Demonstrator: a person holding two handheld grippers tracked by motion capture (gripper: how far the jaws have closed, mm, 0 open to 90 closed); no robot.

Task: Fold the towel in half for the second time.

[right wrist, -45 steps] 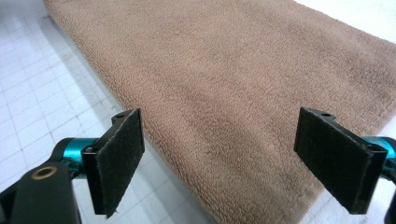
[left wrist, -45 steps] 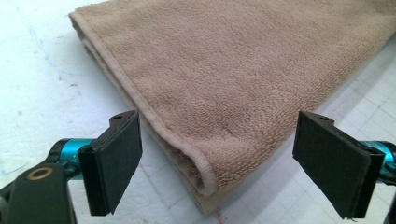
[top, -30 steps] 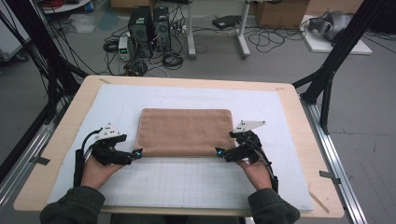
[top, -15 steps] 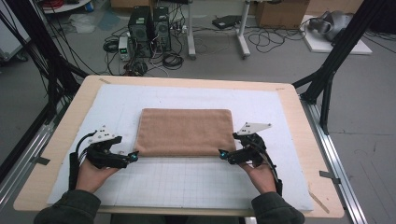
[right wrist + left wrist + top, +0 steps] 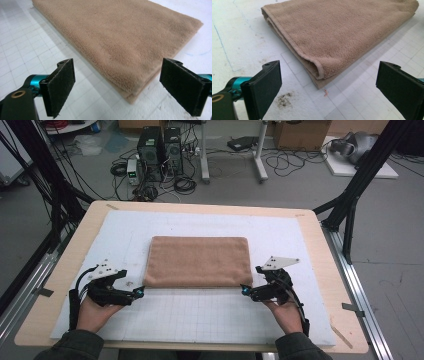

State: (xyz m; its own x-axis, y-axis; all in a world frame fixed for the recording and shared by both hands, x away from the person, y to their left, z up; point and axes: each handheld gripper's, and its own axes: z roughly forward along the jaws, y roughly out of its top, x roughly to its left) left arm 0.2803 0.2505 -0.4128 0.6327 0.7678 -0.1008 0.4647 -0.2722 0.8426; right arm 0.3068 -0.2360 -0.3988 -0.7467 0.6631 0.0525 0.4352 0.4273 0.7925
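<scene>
A folded tan towel (image 5: 200,261) lies flat in the middle of the white gridded mat (image 5: 200,320). My left gripper (image 5: 139,292) sits just off the towel's near left corner, open and empty. In the left gripper view its jaws stand wide apart, with the towel's folded corner (image 5: 319,75) a short way ahead between them. My right gripper (image 5: 244,291) is at the near right corner, also open and empty. In the right gripper view the towel's corner (image 5: 131,96) lies ahead between the spread jaws, apart from both pads.
The mat covers a wooden table (image 5: 320,240) with a black frame post (image 5: 350,205) at the right. A dark smudge (image 5: 283,100) marks the mat by the left jaw. Computers and cables (image 5: 160,150) are on the floor beyond the far edge.
Both grippers have drawn back toward the near edge and slightly outward, away from the towel's near corners. The towel has stayed flat and still.
</scene>
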